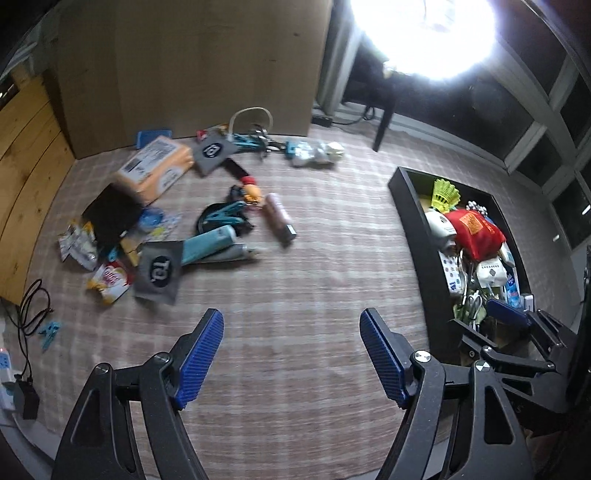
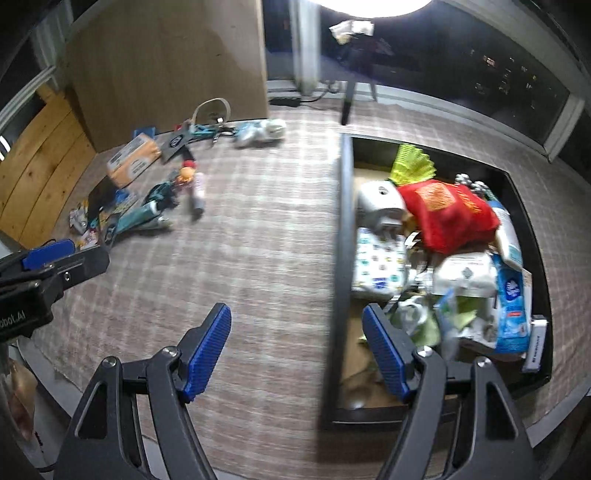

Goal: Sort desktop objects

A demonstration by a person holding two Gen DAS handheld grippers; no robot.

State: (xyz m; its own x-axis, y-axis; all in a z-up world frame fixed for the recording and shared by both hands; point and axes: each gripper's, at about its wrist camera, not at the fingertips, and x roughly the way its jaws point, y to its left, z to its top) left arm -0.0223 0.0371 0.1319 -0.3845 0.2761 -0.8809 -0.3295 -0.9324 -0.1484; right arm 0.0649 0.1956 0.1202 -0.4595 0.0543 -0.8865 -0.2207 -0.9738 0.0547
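Hovering left gripper (image 1: 291, 354) and right gripper (image 2: 297, 350) both spread empty, socket strip (image 1: 5, 373) only in left view

Left gripper (image 1: 291, 354) wide open, empty, right gripper (image 2: 297, 350) likewise, both angled downward

A checked cloth (image 1: 295, 295) covers the counter. At upper left of the frame stands a brown board (image 1: 192, 62), with wood panelling (image 1: 26, 184) beside it. A bright lamp (image 1: 424, 33) glares at top. Dark windows (image 1: 517, 122) fill the upper right.
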